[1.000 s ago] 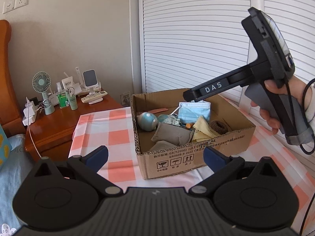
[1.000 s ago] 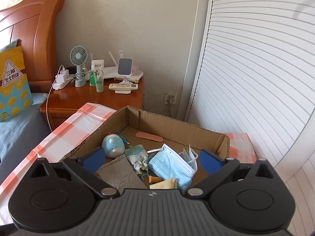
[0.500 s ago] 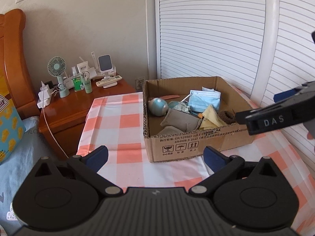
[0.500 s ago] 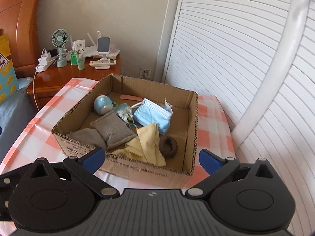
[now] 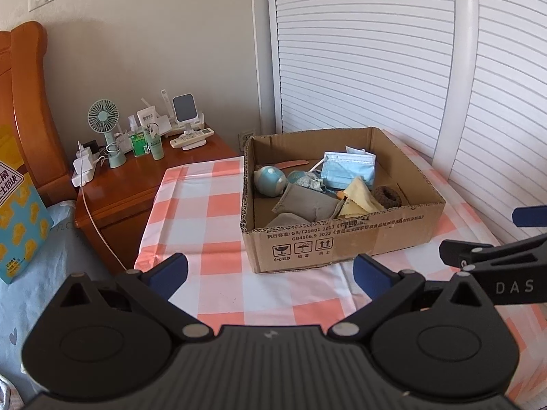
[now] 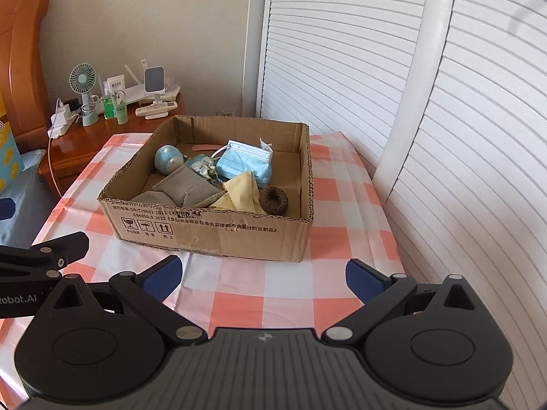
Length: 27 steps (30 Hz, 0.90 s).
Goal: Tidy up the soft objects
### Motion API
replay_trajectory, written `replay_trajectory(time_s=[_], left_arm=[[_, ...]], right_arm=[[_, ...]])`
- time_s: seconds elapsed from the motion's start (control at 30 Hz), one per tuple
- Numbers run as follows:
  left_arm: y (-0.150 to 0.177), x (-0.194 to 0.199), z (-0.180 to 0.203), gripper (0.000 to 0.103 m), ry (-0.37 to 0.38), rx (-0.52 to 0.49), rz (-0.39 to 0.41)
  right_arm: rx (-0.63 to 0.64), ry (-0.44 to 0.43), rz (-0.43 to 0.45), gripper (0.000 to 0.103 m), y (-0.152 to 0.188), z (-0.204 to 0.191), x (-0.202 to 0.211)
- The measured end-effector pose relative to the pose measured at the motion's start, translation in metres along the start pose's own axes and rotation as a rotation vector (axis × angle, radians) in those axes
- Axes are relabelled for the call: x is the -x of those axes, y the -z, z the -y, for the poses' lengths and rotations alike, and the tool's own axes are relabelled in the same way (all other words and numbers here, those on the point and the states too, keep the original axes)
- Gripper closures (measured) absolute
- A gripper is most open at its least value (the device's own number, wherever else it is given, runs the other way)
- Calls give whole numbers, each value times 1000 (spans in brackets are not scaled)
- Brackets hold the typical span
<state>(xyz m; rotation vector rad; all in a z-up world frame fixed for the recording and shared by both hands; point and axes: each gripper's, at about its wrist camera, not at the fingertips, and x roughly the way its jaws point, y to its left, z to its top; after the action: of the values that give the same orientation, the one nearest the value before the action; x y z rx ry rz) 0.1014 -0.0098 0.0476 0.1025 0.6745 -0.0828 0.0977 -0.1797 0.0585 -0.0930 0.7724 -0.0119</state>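
Hanging wide apart and empty, the jaws of the left gripper and the right gripper sit over the checked tablecloth, short of the cardboard box. The soft things lie jumbled inside it: a blue face mask, a yellow cloth, a grey pouch, a brown hair tie and a round blue toy.

Trouble would likely come from the overlap. The yellow cloth lies against the mask and pouch, so a pinch there could drag two items out together. The mask's loops may snag on neighbours. A low reach could also knock the light box's front wall and slide it along the slick cloth.
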Motion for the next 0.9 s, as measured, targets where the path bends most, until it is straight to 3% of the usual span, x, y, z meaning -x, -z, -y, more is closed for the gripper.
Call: replay_trajectory(time_s=[0.9], left_arm=[[-2, 4, 1, 1, 2, 12, -5]], right_arm=[[-20, 11, 27, 0, 0, 4, 11]])
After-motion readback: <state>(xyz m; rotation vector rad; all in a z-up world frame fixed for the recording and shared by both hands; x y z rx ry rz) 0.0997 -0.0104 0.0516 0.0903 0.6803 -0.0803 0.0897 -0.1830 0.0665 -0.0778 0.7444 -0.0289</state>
